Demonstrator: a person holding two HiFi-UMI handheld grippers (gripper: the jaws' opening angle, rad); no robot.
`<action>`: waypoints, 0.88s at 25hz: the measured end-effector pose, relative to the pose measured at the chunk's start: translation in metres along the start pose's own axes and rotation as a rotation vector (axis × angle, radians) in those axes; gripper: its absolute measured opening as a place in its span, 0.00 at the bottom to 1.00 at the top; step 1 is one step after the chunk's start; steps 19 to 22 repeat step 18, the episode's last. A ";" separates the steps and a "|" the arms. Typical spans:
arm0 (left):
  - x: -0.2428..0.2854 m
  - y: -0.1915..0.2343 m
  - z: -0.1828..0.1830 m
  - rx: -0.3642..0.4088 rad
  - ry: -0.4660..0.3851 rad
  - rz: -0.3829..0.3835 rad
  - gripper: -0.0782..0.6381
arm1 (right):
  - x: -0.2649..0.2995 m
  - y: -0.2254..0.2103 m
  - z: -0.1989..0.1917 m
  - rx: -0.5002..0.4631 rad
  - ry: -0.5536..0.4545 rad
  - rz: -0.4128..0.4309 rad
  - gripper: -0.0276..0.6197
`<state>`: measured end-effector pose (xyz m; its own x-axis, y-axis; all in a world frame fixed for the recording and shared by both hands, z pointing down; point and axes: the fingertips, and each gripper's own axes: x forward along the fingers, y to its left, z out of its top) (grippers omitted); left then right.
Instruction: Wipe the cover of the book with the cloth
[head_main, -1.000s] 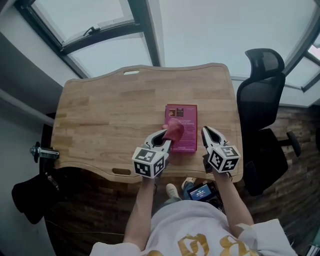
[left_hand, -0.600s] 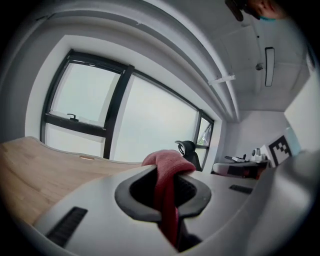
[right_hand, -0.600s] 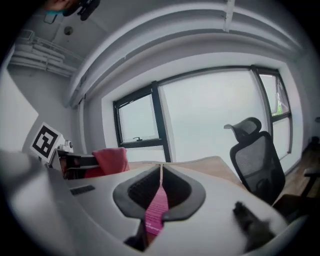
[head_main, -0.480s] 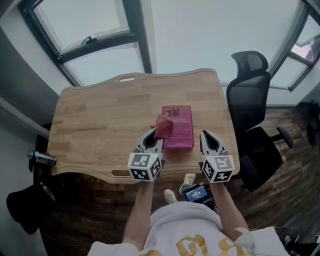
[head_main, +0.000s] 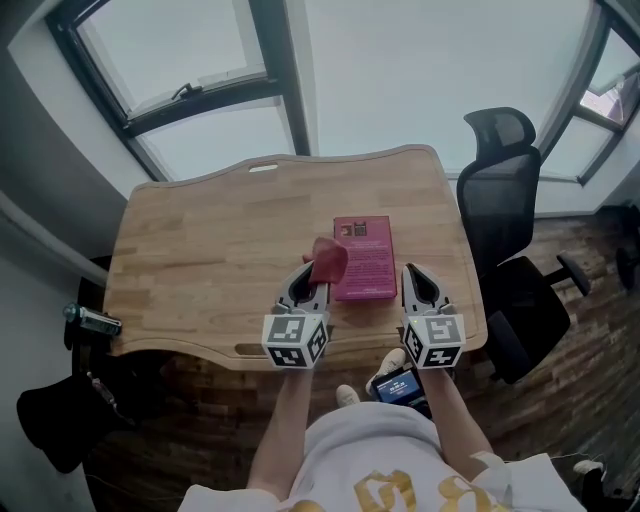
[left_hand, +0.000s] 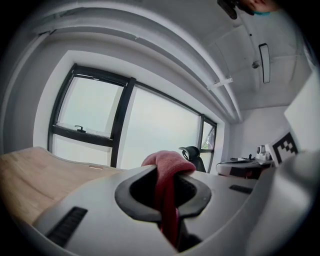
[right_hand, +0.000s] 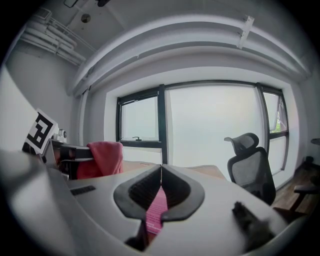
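Note:
A magenta book (head_main: 365, 258) lies flat on the wooden table (head_main: 200, 250), near its front edge. My left gripper (head_main: 316, 272) is shut on a red cloth (head_main: 327, 260), which bunches above its tips at the book's left edge. In the left gripper view the cloth (left_hand: 167, 167) fills the gap between the jaws of the left gripper (left_hand: 169, 176). My right gripper (head_main: 413, 273) hovers just right of the book, shut with nothing held. In the right gripper view the right gripper (right_hand: 161, 169) shows closed tips, and the book (right_hand: 156, 210) appears as a pink strip below them.
A black office chair (head_main: 510, 200) stands right of the table, also visible as the chair (right_hand: 250, 160). Windows run behind the table's far edge. A small screen device (head_main: 400, 383) sits at the person's lap, below the front edge. A dark object (head_main: 50, 420) is on the floor at the left.
Both grippers have lifted and drawn back toward the person. The cloth has come off the middle of the cover and now hangs at the book's left edge.

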<state>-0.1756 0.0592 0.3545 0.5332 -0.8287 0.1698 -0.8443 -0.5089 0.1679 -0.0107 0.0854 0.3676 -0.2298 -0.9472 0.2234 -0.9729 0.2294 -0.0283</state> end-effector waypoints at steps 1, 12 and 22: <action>0.000 0.001 0.001 0.001 -0.006 -0.001 0.17 | 0.000 0.000 0.001 -0.002 -0.002 -0.003 0.09; 0.004 0.003 0.001 -0.005 -0.009 -0.015 0.17 | 0.005 -0.007 -0.003 0.006 -0.004 -0.022 0.09; 0.004 0.001 0.003 -0.009 -0.012 -0.014 0.17 | 0.003 -0.006 -0.006 0.012 0.011 -0.018 0.09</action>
